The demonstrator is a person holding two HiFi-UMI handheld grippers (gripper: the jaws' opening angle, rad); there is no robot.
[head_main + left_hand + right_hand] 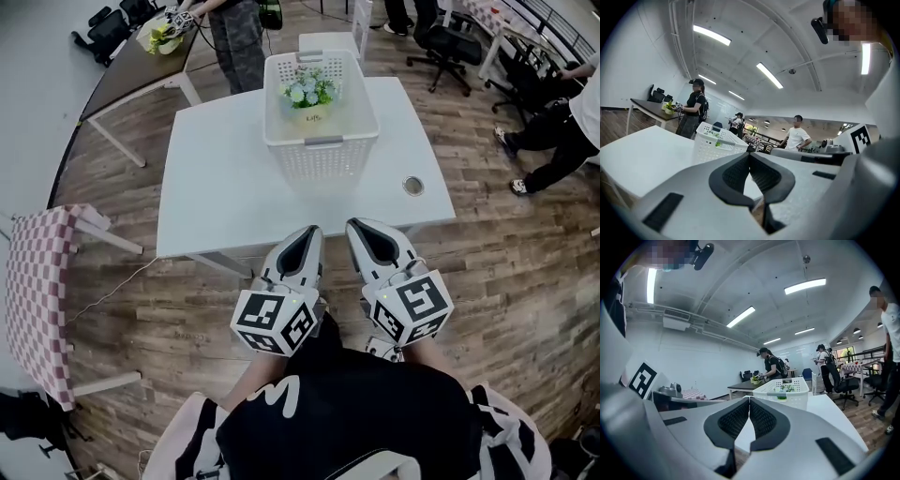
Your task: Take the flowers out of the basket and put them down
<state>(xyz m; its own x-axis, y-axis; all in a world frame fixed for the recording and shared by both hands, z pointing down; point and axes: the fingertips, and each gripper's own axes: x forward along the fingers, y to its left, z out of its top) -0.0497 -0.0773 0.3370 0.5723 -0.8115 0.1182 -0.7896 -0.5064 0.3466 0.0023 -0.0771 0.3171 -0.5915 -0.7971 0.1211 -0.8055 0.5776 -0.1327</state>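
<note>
A white slatted basket (321,114) stands at the far middle of the white table (216,187). Inside it sits a small bunch of pale blue and green flowers (310,91). The basket (717,140) shows ahead in the left gripper view, and the basket (785,391) with the flowers (783,389) shows ahead in the right gripper view. My left gripper (307,232) and right gripper (361,226) are side by side over the table's near edge, short of the basket. Both are shut, tips touching, with nothing between them.
A round cable hole (413,186) lies at the table's right. A chair with a checked red cushion (37,300) stands at the left. A dark desk (141,61) is beyond the table, with a person (234,37) beside it. Office chairs (445,47) and a seated person (562,122) are to the right.
</note>
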